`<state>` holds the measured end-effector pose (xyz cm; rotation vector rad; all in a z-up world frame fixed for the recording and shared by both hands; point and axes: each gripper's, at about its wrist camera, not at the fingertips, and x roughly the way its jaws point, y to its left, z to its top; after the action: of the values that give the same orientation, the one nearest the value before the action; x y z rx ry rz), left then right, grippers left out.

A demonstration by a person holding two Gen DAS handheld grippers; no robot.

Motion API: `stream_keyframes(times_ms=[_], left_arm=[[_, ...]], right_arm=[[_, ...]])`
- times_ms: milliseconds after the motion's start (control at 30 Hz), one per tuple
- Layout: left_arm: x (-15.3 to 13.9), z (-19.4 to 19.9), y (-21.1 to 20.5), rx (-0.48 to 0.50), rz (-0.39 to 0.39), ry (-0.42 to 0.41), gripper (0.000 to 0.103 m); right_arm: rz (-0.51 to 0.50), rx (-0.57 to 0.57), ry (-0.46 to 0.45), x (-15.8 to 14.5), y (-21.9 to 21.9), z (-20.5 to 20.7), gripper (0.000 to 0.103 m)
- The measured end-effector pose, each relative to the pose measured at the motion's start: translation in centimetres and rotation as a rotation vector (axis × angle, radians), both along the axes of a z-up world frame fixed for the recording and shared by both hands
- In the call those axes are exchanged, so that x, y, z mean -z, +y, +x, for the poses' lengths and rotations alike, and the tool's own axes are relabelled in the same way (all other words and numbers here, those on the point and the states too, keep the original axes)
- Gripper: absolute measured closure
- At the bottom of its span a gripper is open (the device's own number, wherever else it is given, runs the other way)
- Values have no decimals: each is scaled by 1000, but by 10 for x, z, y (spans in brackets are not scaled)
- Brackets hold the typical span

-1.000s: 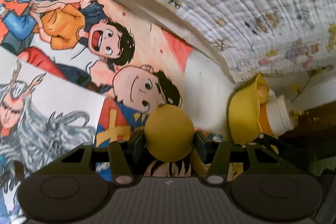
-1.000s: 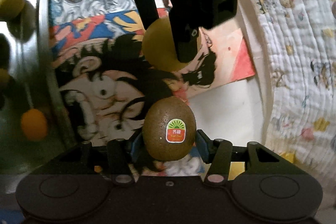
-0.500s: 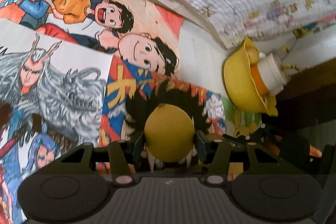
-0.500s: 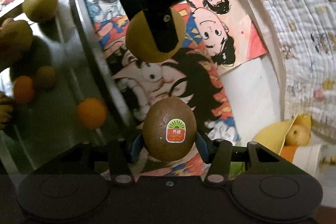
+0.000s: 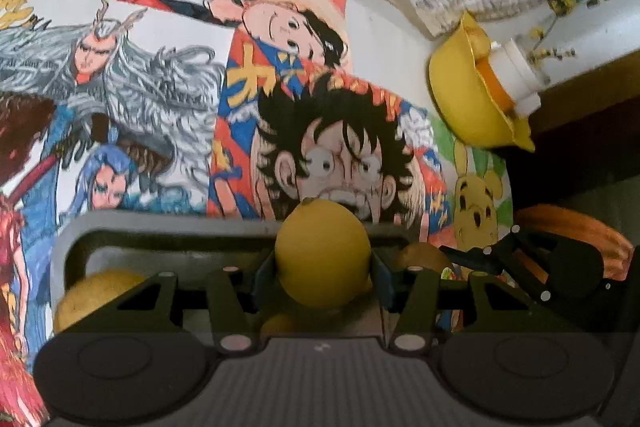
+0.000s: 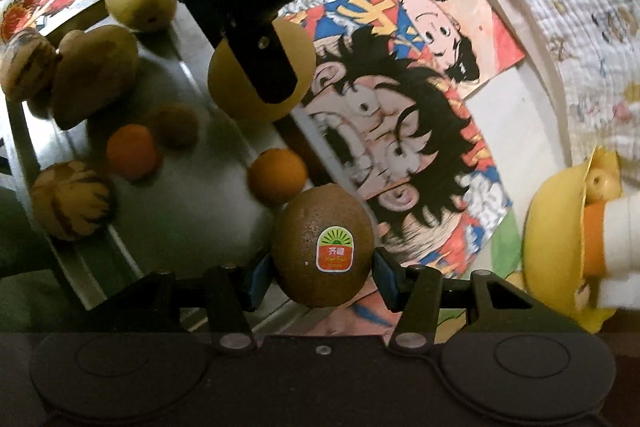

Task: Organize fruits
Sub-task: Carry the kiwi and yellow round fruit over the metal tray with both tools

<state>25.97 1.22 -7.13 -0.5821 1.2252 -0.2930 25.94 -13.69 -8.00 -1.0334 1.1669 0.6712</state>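
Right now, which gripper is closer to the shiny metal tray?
Left. The left gripper, shut on the yellow fruit, hangs over the metal tray at its rim. The right gripper, shut on the kiwi, sits beside the tray's corner.

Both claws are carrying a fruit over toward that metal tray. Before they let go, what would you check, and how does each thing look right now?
1. Left gripper has a firm hold on the yellow fruit: ok, pinched between both fingers.
2. Right gripper holds the kiwi securely: ok, clamped on both sides.
3. Yellow fruit is over the metal tray: ok, the right wrist view puts it just inside the rim.
4. Kiwi is over the tray: cannot tell, it sits about at the tray's edge.
5. Free spot below for each fruit: cannot tell, an orange lies right beside the kiwi.
6. Grippers clear of each other: ok, apart in the right wrist view.
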Motion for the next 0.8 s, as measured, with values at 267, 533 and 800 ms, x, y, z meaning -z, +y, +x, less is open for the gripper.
stream_keyframes(times_ms=[267,533,800], left_arm=[[10,-13,-11,2,18,25,47],[11,-12,-17,20,66,32,47],[13,-3,-14,-8,88,72,47]], right_arm=[[60,142,42,0,-8,-16,48],[99,274,65,5,-23,-20,48],[170,402,64,6,-24,-15,48]])
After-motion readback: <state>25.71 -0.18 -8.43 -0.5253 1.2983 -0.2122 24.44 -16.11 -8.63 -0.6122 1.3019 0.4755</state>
